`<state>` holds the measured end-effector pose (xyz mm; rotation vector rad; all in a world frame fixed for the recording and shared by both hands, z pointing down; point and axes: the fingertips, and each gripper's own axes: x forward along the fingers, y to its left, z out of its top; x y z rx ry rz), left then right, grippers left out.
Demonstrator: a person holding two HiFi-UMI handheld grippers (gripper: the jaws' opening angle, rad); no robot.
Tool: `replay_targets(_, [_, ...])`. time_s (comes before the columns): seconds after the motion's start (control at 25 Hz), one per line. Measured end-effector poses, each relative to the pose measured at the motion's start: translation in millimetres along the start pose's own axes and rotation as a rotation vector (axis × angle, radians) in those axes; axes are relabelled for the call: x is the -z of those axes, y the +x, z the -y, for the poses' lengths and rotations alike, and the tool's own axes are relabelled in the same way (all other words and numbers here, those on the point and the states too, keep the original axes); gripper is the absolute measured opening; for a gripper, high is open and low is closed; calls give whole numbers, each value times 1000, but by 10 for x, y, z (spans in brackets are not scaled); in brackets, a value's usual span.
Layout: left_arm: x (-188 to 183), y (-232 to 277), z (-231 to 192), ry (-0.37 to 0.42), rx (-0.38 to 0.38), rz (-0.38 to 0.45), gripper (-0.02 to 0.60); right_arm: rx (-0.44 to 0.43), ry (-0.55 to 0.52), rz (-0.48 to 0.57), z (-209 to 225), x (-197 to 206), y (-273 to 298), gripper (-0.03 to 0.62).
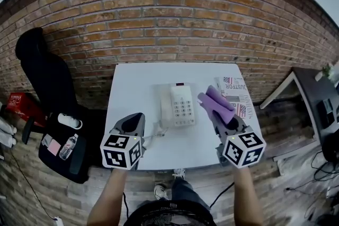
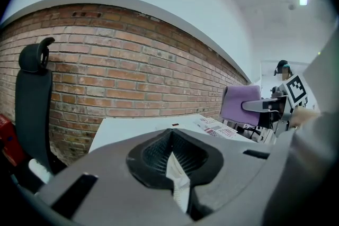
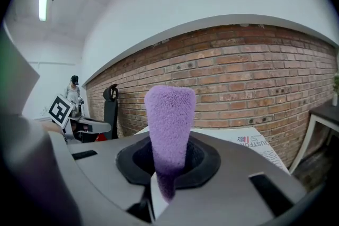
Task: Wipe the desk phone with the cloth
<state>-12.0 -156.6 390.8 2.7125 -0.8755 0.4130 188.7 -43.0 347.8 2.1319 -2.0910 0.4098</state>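
Count: one desk phone (image 1: 178, 105) is sitting mid-worktop (image 1: 132, 79). I am clamping the one purple cloth (image 1: 217, 104) in my right gripper (image 1: 221, 120), just right of the phone. My left gripper (image 1: 137, 118) is hovering left of the phone, jaws together, empty. One newspaper (image 1: 237, 93), beyond the cloth, is showing partly covered.

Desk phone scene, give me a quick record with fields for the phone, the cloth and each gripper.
phone: white desk phone, mid table
cloth: purple cloth, upright in the right gripper's jaws, held off the phone
left gripper: jaws together, empty, left of the phone
right gripper: shut on the cloth, right of the phone
also there: printed paper at the phone's right
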Motion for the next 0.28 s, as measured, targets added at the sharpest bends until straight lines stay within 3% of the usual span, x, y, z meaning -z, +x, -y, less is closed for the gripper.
replay_targets(0.28, [-51, 3, 43, -6, 11, 17, 5, -19, 10, 2, -39, -11, -23, 43])
